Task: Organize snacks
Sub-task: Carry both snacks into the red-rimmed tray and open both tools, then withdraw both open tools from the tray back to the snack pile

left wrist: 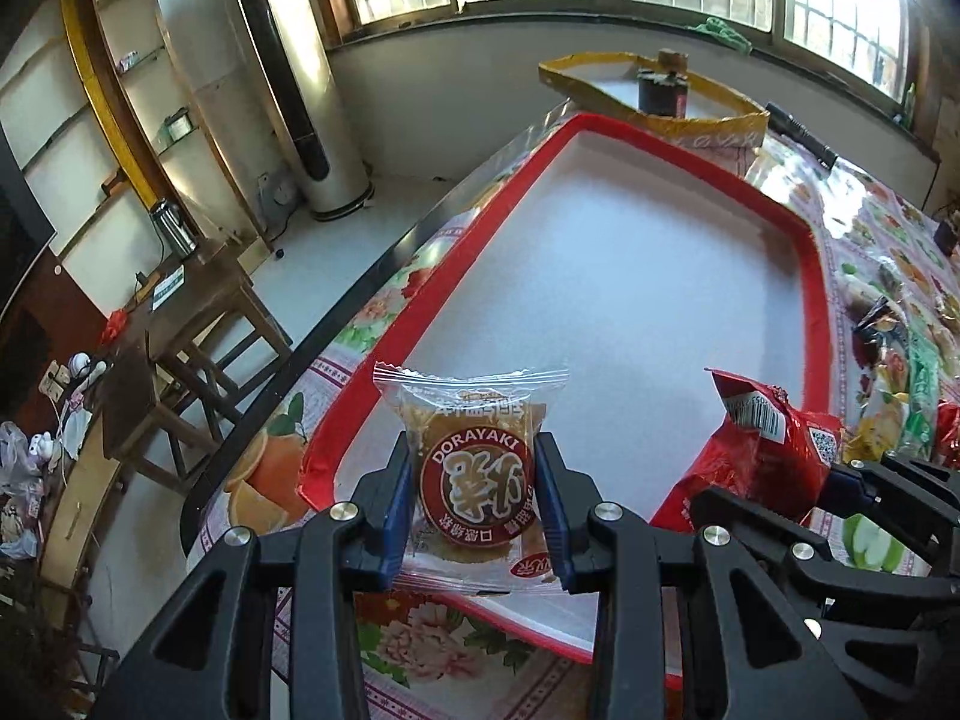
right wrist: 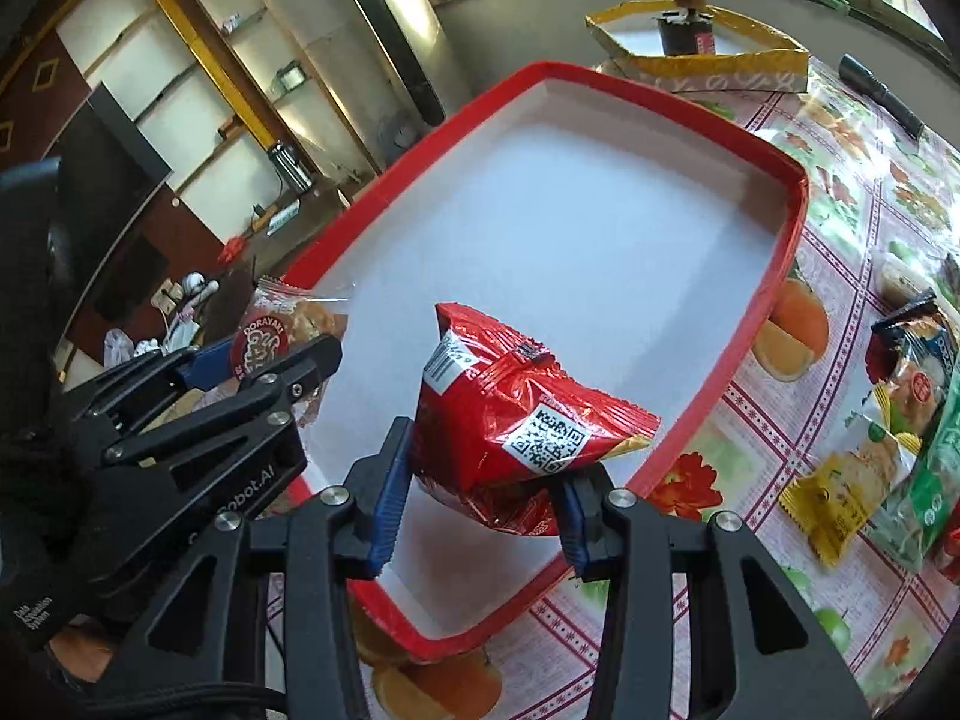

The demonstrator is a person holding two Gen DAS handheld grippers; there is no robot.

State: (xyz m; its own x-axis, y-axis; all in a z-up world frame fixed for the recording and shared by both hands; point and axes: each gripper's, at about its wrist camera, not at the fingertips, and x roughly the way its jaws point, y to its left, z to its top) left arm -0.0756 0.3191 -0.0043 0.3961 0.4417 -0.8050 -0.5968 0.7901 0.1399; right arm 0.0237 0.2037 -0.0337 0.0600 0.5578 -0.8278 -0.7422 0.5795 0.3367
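Snacks in my grip: two, one per gripper. My left gripper [left wrist: 477, 507] is clamped on one clear-wrapped dorayaki cake [left wrist: 474, 474], its blue pads [left wrist: 399, 510] pressed against both sides of the packet, which hangs over the near left corner of the red-rimmed tray [left wrist: 807, 276]. My right gripper [right wrist: 483, 519] is clamped on one crinkled red foil snack bag [right wrist: 516, 414], barcode and QR label facing up, held above the near end of the same tray. I count one tray, white inside, with nothing resting on its floor that I can see. Behind it stands one yellow-edged box [right wrist: 720, 63] with one dark jar [right wrist: 687, 30] inside. One black flashlight [right wrist: 879, 93] lies on the flowered tablecloth [right wrist: 840, 180] to the right. Loose snacks wait in a heap at the right of the tray: I make out one yellow packet [right wrist: 840, 504], one green packet [right wrist: 924, 504] and at least two more, though the overlap hides the exact count.
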